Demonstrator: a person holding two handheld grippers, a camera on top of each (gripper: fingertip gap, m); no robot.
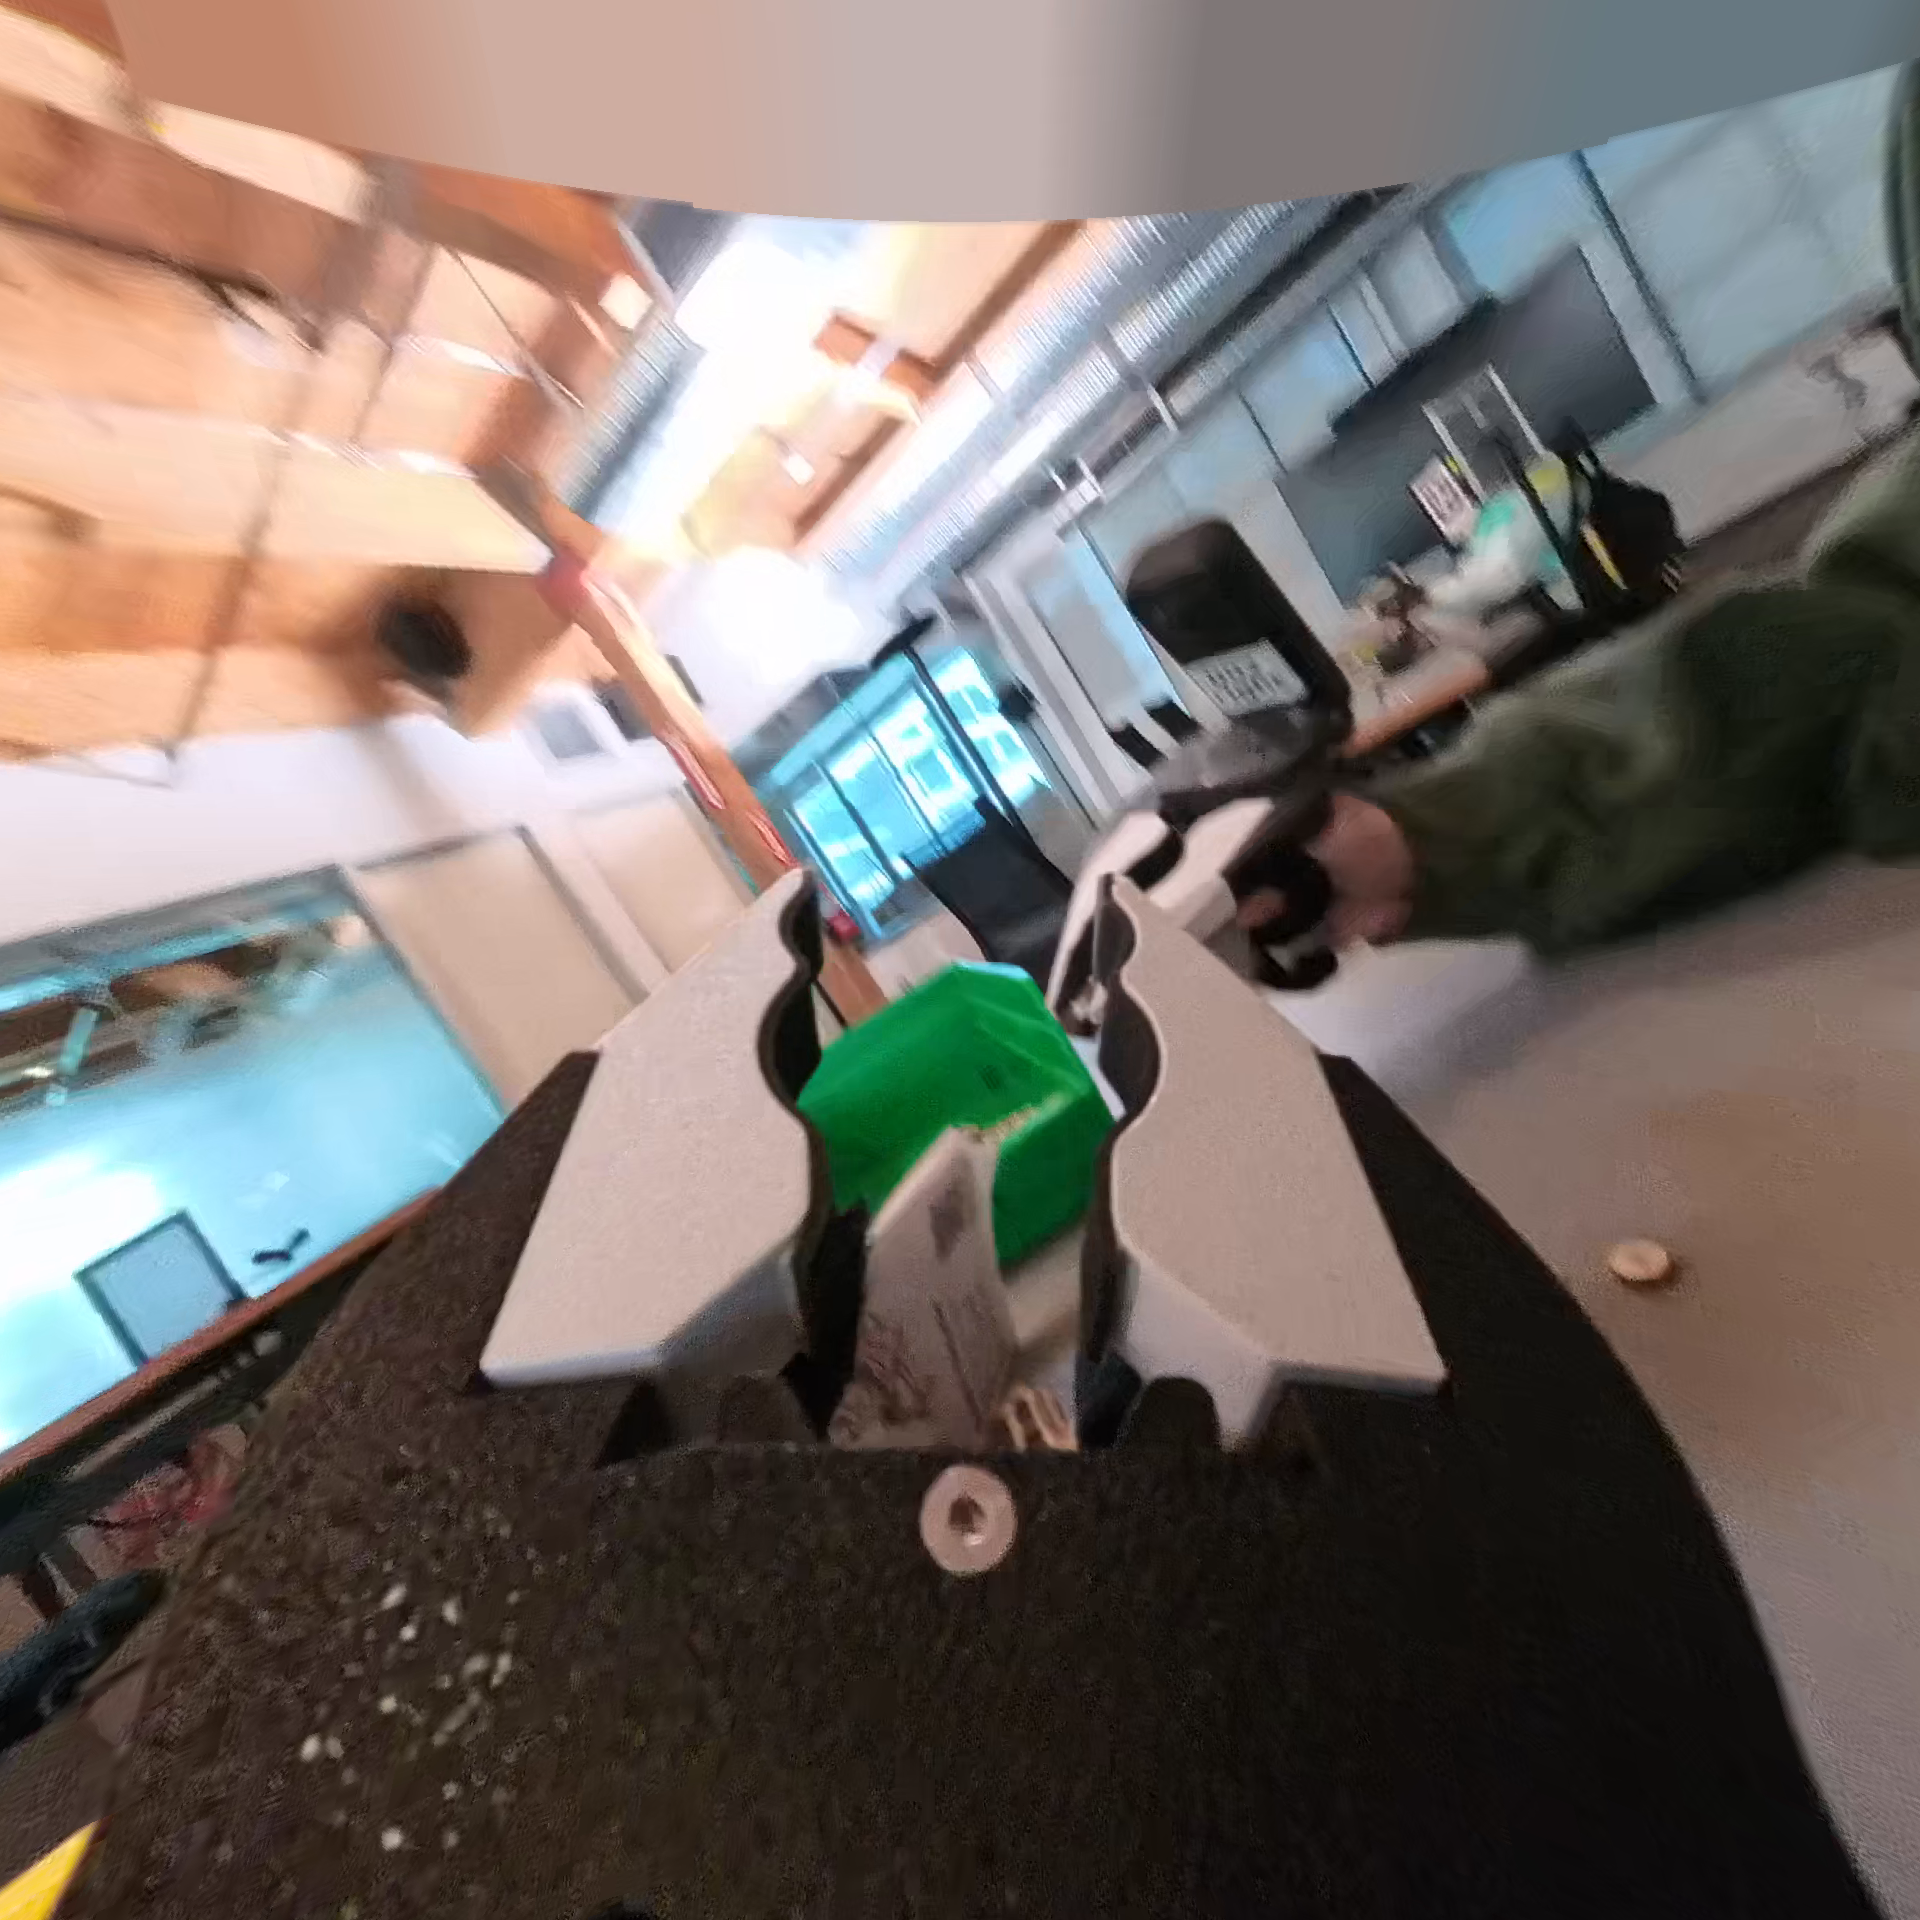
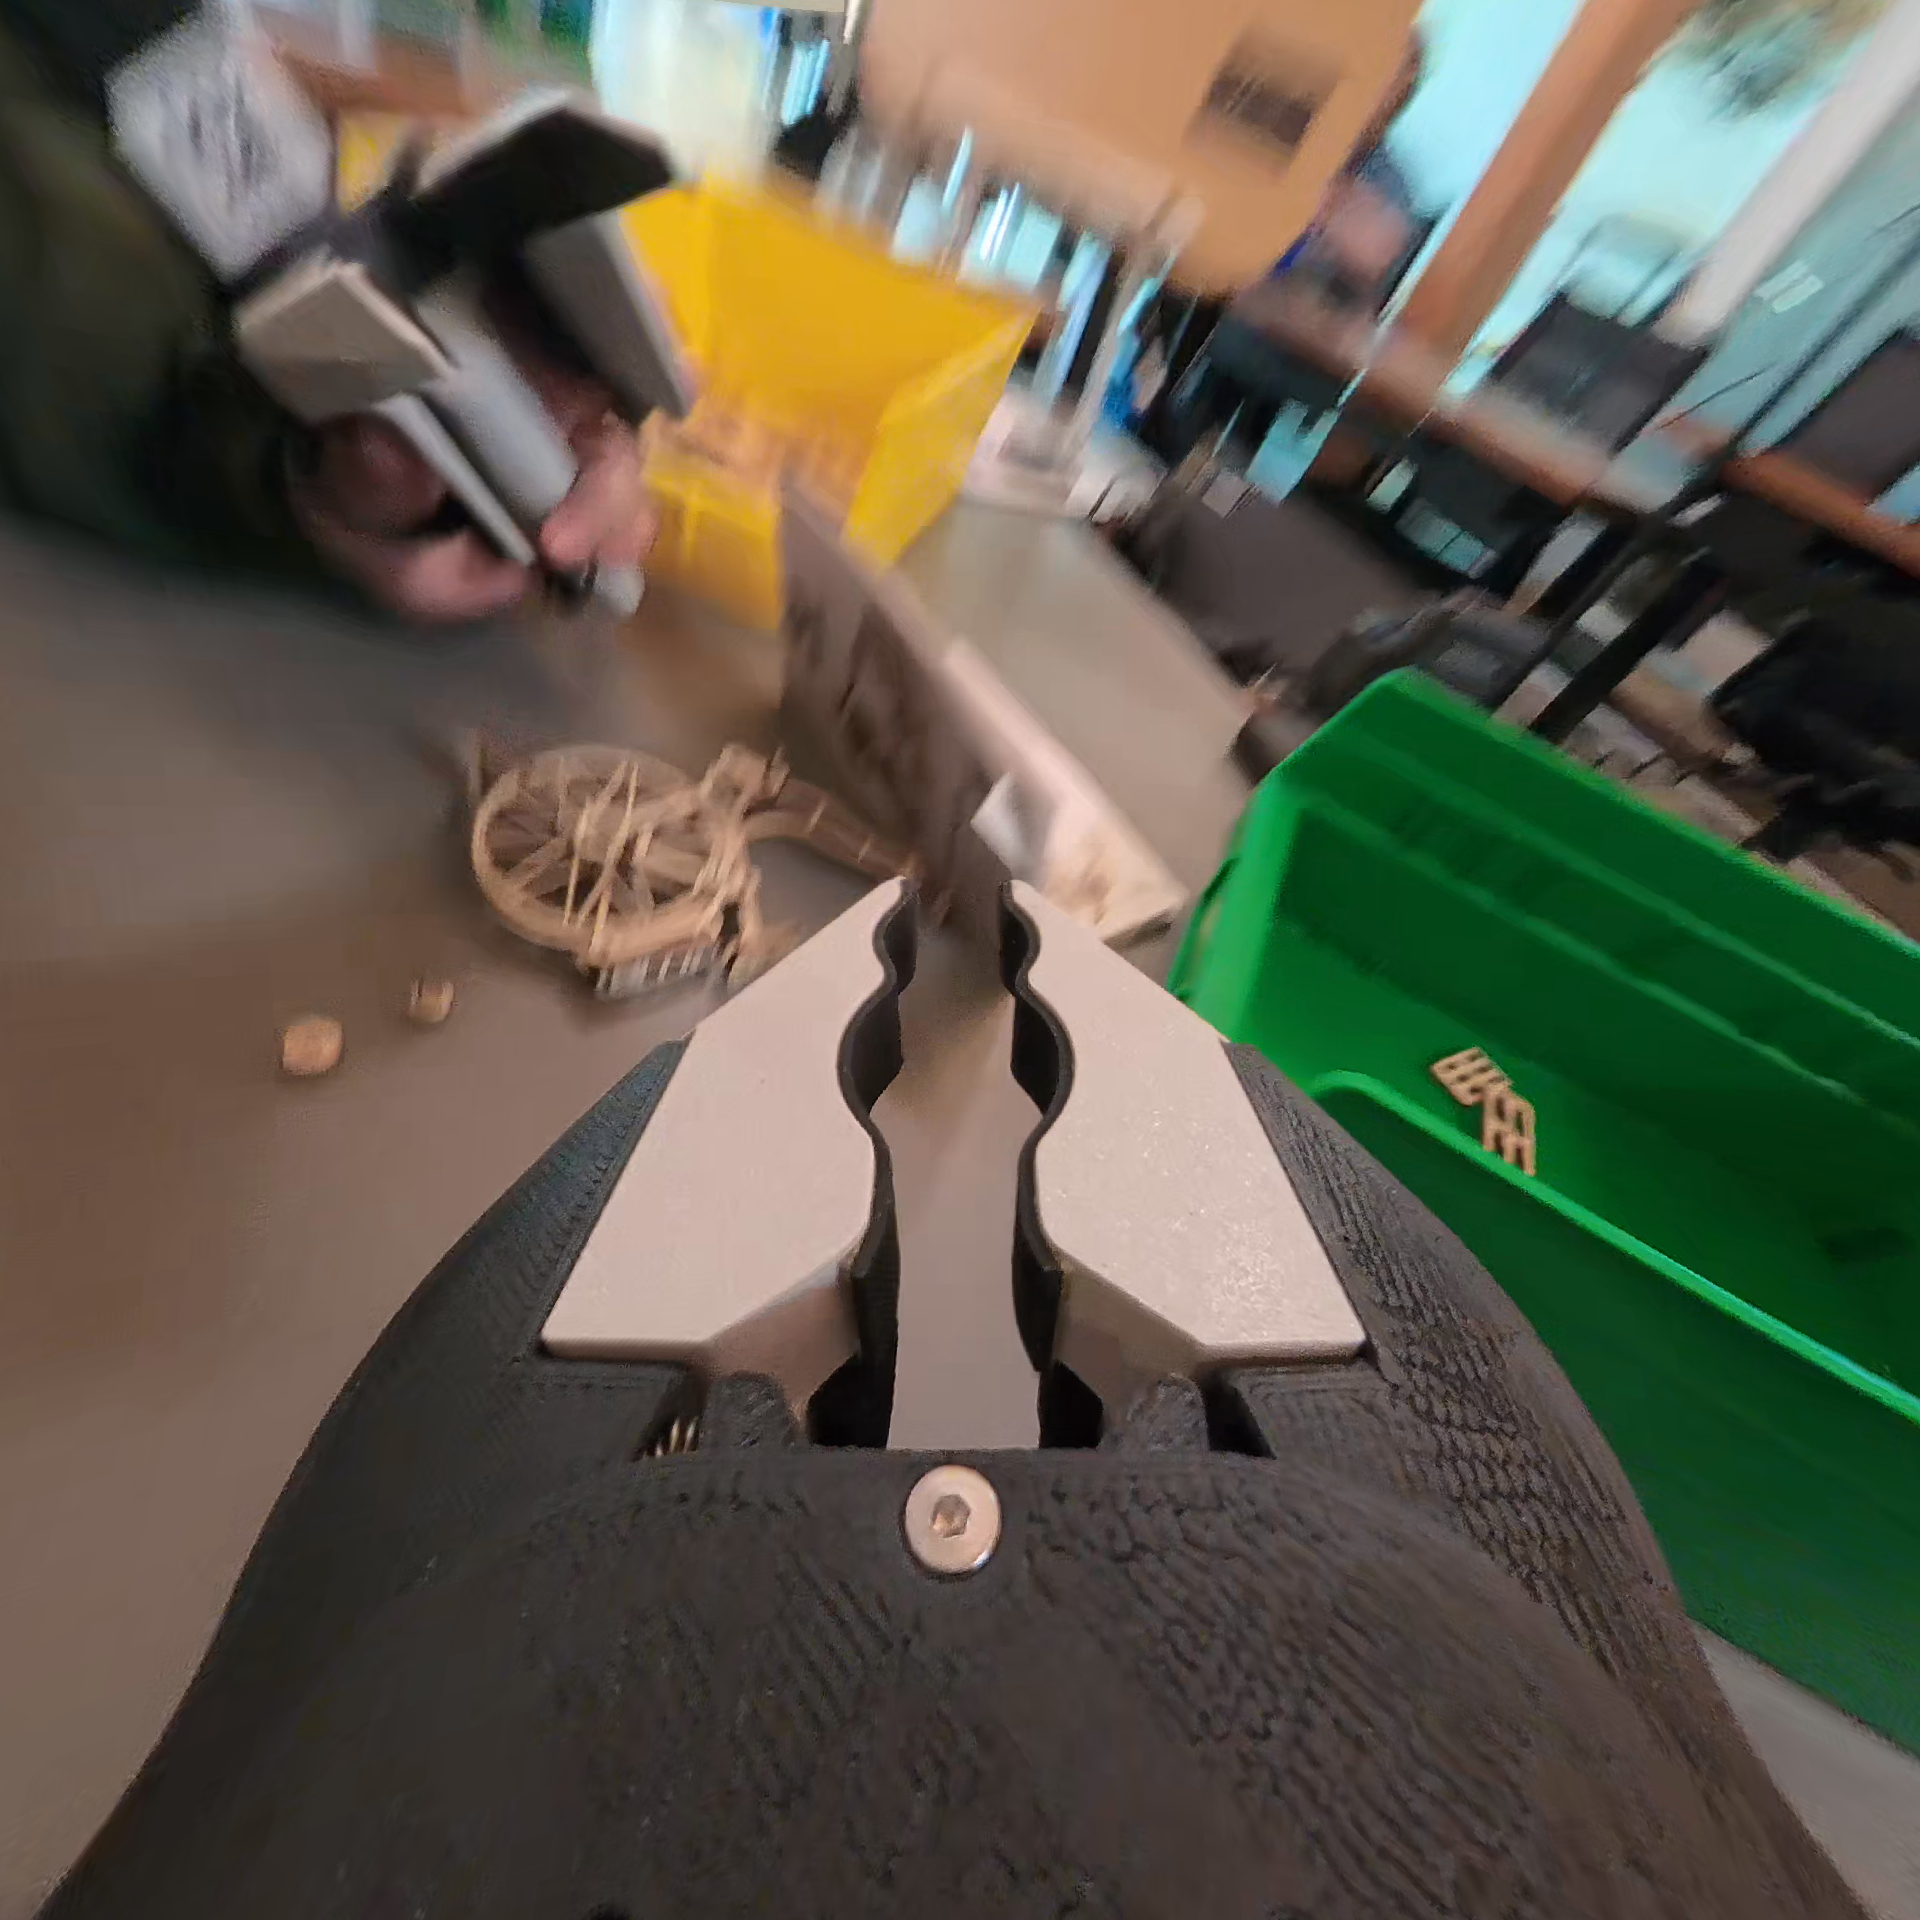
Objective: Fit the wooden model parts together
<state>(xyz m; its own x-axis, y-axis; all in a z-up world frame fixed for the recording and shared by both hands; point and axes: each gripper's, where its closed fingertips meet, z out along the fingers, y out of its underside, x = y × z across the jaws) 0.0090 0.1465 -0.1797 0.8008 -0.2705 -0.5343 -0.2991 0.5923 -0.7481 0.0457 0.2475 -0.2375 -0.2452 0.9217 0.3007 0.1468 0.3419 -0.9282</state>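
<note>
The wooden model (image 2: pixel 613 862), a spoked wheel with curved frame pieces, lies on the grey table (image 2: pixel 208 779) ahead and left of my right gripper (image 2: pixel 956 906). The right gripper's jaws stand a narrow gap apart with nothing between them. Two small wooden pieces (image 2: pixel 312 1044) lie left of it. My left gripper (image 1: pixel 956 899) is open and tilted up. Between and beyond its fingers I see a grey printed sheet (image 1: pixel 940 1278) and a green bin (image 1: pixel 935 1081). I cannot tell whether the sheet touches the fingers. A small wooden disc (image 1: pixel 1642 1262) lies on the table to its right.
The green bin (image 2: pixel 1558 935) stands right of my right gripper with a small wooden lattice piece (image 2: pixel 1486 1107) inside. A yellow bin (image 2: pixel 831 384) stands at the back. A folded printed sheet (image 2: pixel 883 717) stands behind the model. A person's hand (image 2: pixel 468 540) holds the other gripper at the far left.
</note>
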